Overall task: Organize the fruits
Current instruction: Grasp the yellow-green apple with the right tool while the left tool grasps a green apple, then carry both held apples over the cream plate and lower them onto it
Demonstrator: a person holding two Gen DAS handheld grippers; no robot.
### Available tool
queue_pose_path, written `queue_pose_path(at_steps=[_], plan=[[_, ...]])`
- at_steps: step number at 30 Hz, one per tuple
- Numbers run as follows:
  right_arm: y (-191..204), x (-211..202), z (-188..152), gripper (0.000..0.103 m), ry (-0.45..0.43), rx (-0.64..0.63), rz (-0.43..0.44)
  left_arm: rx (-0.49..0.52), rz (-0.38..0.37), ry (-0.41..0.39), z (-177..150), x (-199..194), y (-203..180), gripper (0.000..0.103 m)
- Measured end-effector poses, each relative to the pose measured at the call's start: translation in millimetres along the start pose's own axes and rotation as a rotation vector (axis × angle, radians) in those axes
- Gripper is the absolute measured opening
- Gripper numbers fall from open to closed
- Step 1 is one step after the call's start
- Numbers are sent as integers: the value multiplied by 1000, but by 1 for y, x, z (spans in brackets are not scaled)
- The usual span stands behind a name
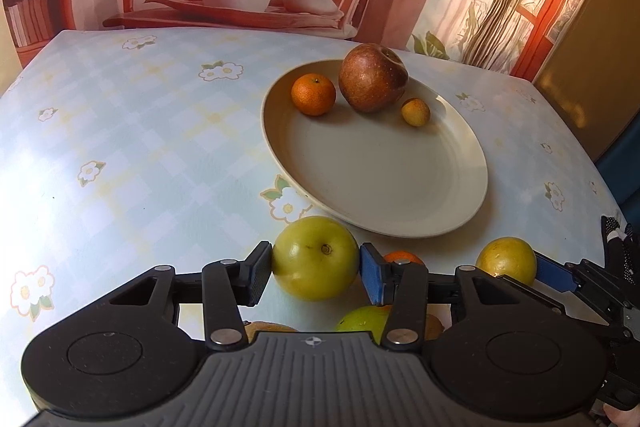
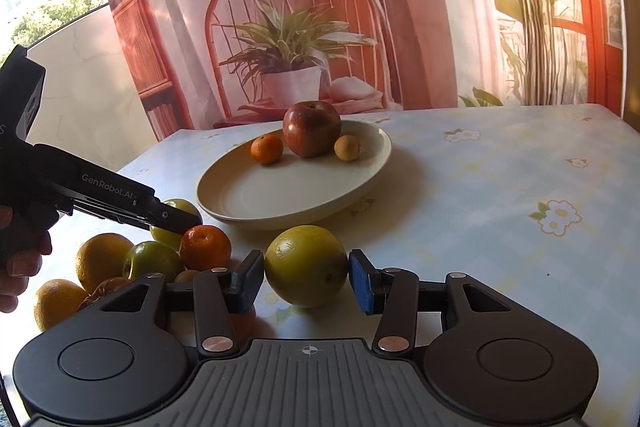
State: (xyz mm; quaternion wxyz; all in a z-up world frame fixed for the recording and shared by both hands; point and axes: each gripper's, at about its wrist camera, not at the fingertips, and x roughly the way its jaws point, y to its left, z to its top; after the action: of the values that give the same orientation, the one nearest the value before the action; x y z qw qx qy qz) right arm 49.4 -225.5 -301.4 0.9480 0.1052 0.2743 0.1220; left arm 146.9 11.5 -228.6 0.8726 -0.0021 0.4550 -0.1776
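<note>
Both grippers are down at the near edge of the table, each pinching a fruit. Left gripper (image 1: 316, 269) has its pads pressed against the two sides of a green apple (image 1: 315, 258), stem end facing the camera, just in front of the cream plate (image 1: 400, 195). Right gripper (image 2: 306, 277) is clamped the same way on a yellow-green round fruit (image 2: 306, 265), which sits on the flowered tablecloth (image 2: 500, 187) just short of the plate's near rim. On the far side of the plate lie three fruits close together: a small mandarin (image 1: 313, 94), a big red-brown apple (image 1: 373, 77) in the middle, and a little yellow fruit (image 1: 416, 111) beside it. The rest of the plate is bare. From the right wrist view, a heap of fruit waits to the left of the plate: an orange mandarin (image 2: 205, 247), another green apple (image 2: 152, 261), two oranges (image 2: 102, 259) and something brownish I can't make out, half hidden behind the gripper body. A person's hand (image 2: 18, 259) grips the left tool's handle at the picture's edge.
</note>
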Motion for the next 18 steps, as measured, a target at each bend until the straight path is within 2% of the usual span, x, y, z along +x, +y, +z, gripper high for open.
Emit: queue_pose_path(at_steps=[10,18], plan=[[-1,-9,2,43,-31,15,7,-3,5,-72,0,-41,6,50],[-5,-22,27,43,-63,9,18,18,1,-150,25,-85,13,50]])
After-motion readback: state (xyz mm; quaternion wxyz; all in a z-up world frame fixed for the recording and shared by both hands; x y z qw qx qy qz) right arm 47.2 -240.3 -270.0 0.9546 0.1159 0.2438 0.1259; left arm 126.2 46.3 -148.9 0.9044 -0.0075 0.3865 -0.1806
